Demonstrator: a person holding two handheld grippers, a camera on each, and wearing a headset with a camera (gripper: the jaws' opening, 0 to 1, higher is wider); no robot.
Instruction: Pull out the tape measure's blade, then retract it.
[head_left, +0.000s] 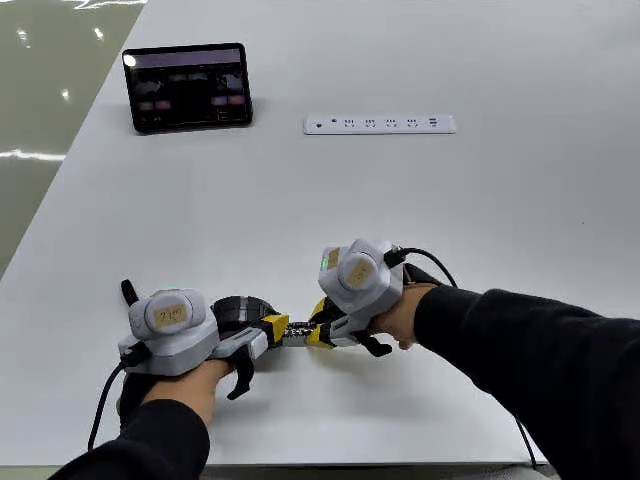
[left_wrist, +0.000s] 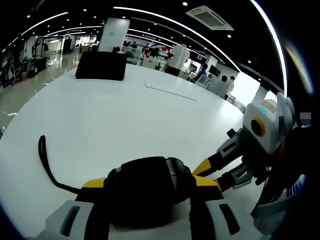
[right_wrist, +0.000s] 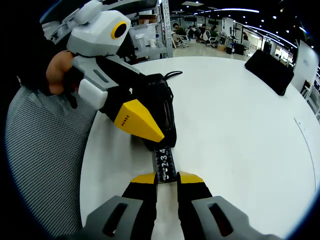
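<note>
A black tape measure (head_left: 238, 312) lies near the front edge of the white table (head_left: 400, 200). My left gripper (head_left: 268, 332) is shut on its case, which sits between the yellow-tipped jaws as a rounded black body (left_wrist: 150, 185). A black wrist strap (left_wrist: 44, 159) trails off to the left. My right gripper (head_left: 318, 336) faces it from the right and is shut on the tip of the blade (right_wrist: 164, 164), a short dark strip with printed numbers. Only a little blade (head_left: 296, 338) spans the gap between the case (right_wrist: 161, 107) and the right gripper (right_wrist: 166, 179).
A dark tablet (head_left: 187, 87) stands at the far left of the table and a white power strip (head_left: 379, 124) lies at the far middle. The table's front edge runs just below both hands. A grey mesh chair (right_wrist: 45, 165) sits beside the table.
</note>
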